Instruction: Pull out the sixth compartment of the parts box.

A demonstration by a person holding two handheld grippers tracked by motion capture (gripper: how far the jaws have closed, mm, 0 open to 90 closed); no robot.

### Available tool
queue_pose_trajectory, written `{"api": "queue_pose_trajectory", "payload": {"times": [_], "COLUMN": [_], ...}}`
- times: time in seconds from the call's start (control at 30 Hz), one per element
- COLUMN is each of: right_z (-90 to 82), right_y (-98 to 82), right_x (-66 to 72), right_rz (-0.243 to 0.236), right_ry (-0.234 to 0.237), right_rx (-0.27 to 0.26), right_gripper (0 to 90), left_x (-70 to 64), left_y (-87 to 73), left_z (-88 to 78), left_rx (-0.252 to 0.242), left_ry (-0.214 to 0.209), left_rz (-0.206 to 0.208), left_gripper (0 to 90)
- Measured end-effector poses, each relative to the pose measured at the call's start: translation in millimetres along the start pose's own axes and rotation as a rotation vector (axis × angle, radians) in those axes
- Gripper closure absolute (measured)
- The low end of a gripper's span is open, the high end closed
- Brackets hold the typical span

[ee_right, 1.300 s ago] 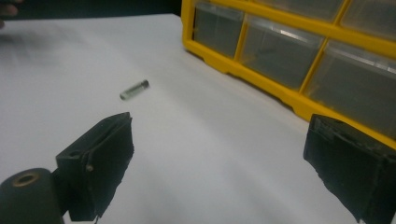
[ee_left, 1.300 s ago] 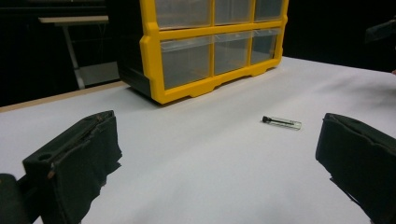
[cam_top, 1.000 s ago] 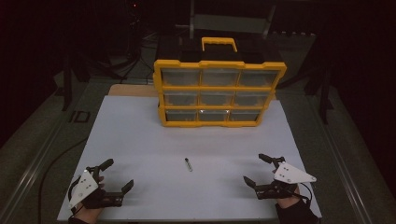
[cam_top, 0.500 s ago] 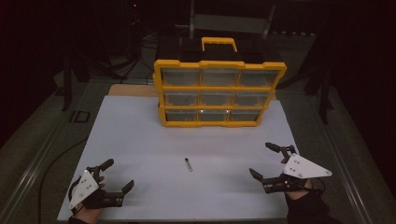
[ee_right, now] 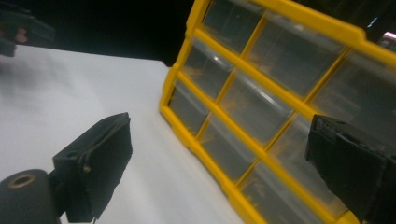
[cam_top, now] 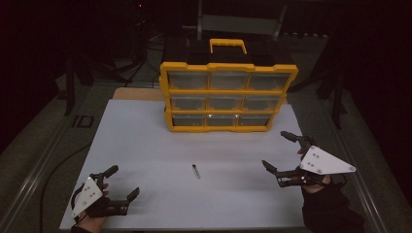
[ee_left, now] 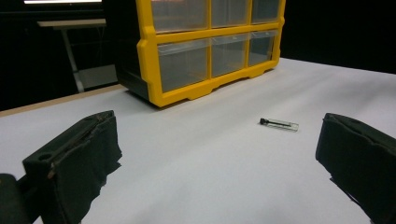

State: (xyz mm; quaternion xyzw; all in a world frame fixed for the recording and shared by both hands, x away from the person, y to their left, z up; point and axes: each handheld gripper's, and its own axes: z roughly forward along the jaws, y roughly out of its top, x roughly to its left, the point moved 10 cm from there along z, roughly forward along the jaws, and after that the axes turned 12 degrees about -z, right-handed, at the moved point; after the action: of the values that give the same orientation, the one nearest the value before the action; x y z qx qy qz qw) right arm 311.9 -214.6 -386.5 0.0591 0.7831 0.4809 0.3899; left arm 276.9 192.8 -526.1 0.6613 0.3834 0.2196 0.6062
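A yellow organiser cabinet (cam_top: pixel 227 97) with clear drawers and a top handle stands upright at the back of the white table (cam_top: pixel 145 145); it also shows in the left gripper view (ee_left: pixel 205 51) and close up in the right gripper view (ee_right: pixel 280 93). A small screw-like bit (cam_top: pixel 195 171) lies on the table's middle, also the bit (ee_left: pixel 279 124). My left gripper (cam_top: pixel 114 183) rests open at the near left corner, nothing between its jaws. My right gripper (cam_top: pixel 282 151) hovers open at the right, tilted toward the cabinet's lower right drawers, holding nothing.
The table's white sheet ends near my hands at the front edge (cam_top: pixel 194 227). Dark stands and a metal frame (cam_top: pixel 238 19) lie behind the cabinet. A wooden strip (cam_top: pixel 136 93) shows at the sheet's back left.
My right gripper has lifted and moved forward and to the right, toward the cabinet, turning its jaws toward the drawers. The left gripper and the bit have stayed put.
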Motion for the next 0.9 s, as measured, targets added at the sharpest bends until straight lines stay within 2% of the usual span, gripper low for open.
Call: {"api": "queue_pose_trajectory", "payload": {"times": [0.17,0.3,0.6,0.7,0.9], "right_z": [2.4,10.1,28.4,33.7,45.7], "right_y": [8.0,11.5,14.2,13.3,12.7], "right_x": [-10.9,-18.2,-25.6,-29.7,-40.2], "right_rz": [-0.014,-0.04,-0.066,-0.109,-0.15], "right_ry": [-0.005,-0.002,0.009,-0.012,-0.024], "right_rx": [-0.005,0.014,0.04,0.052,0.055], "right_gripper": [7.3,7.3,7.4,7.4,7.6], "left_x": [-0.1,-0.4,-1.2,-0.8,-1.3], "left_y": [-0.1,-0.1,-1.0,-0.7,-0.9], "left_z": [0.1,0.2,0.7,0.4,0.5], "left_rx": [0.0,0.001,0.006,0.005,0.006], "left_ry": [-0.001,-0.002,0.0,0.0,-0.003], "left_rz": [0.0,0.0,0.01,0.012,0.013], "left_gripper": [0.3,0.3,0.3,0.3,0.3]}}
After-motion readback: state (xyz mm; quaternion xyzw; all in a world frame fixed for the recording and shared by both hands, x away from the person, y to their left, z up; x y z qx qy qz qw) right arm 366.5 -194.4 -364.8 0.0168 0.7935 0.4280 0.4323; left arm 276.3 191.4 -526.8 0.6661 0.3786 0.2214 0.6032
